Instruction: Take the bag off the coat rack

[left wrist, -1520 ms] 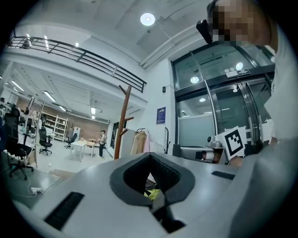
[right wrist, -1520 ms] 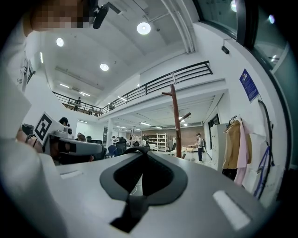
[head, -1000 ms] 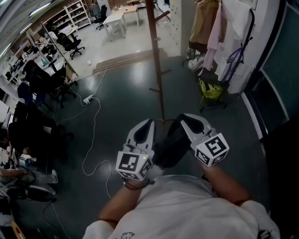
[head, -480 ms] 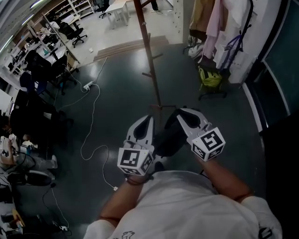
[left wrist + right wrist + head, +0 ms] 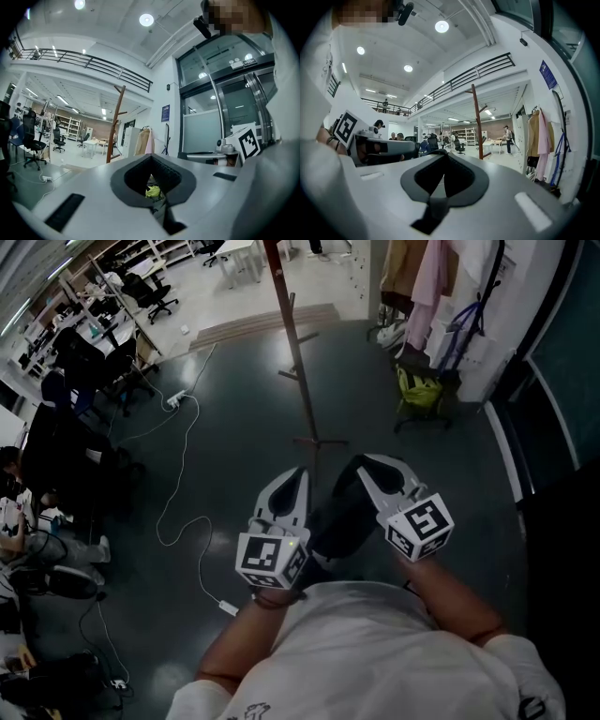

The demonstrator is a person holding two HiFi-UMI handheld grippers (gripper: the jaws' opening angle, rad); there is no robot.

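Note:
The brown wooden coat rack (image 5: 292, 343) stands on the dark floor ahead of me, its top cut off in the head view. No bag shows on its pegs in the left gripper view (image 5: 117, 122) or the right gripper view (image 5: 478, 122). My left gripper (image 5: 298, 474) and right gripper (image 5: 362, 461) are held side by side close to my body, short of the rack's base (image 5: 319, 442). Both are shut with nothing between the jaws (image 5: 151, 157) (image 5: 443, 152). A dark shape (image 5: 339, 521) hangs between them; I cannot tell what it is.
A garment rail with hung clothes (image 5: 422, 277) stands at the back right, with a yellow-green bag (image 5: 419, 390) under it. A white cable (image 5: 178, 493) and power strip (image 5: 174, 399) lie on the floor at left. Office chairs (image 5: 84, 399) crowd the left side. A dark glass wall (image 5: 562, 381) runs along the right.
The coat rack's base has slid up and slightly left in the head view, farther from my grippers. Both grippers stay shut and close together.

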